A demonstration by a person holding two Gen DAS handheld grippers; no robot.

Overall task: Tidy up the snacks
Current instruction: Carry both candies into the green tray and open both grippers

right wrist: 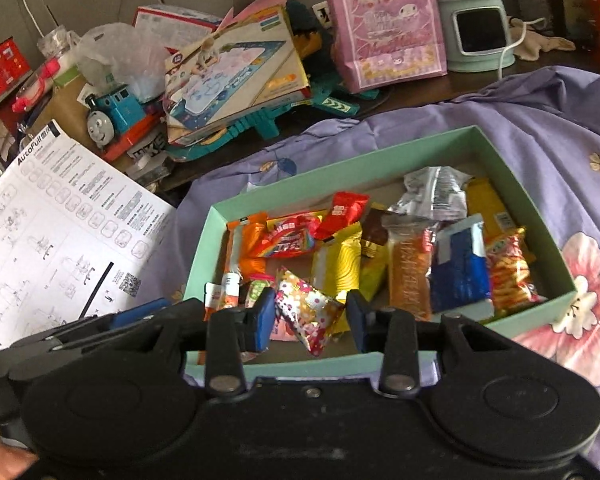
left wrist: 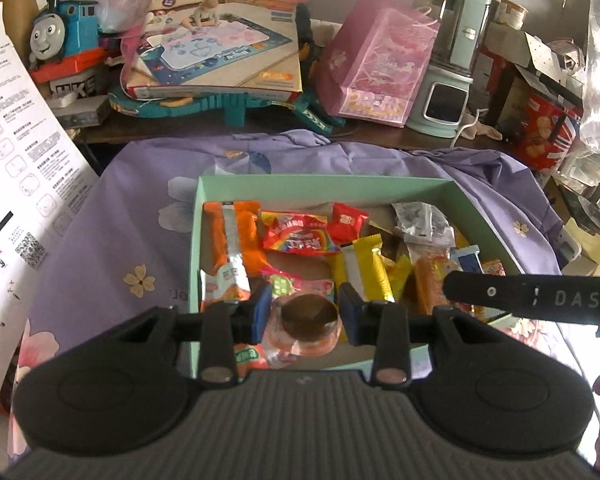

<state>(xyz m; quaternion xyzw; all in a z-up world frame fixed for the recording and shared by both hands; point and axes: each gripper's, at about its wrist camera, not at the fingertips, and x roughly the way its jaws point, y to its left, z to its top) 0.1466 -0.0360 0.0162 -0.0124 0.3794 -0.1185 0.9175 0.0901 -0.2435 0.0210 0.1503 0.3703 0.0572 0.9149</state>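
1. Mint-green cardboard box (right wrist: 512,184) sits on a lilac flowered cloth (right wrist: 540,128) over the surface, open and full of wrapped snacks.
2. Left claw (left wrist: 305,312) is clenched on a clear-wrapped brown round cake (left wrist: 309,316), held above the box's near edge.
3. Right claw (right wrist: 311,314) is clenched on a gold flower-print candy packet (right wrist: 306,312), also over the near edge.
4. Inside lie an orange bar (left wrist: 236,236), a yellow bar (left wrist: 364,272) and a blue packet (right wrist: 460,272).
5. Toys, a pink gift bag (left wrist: 372,68) and a printed instruction sheet (right wrist: 60,216) crowd the surface's far and left edges.
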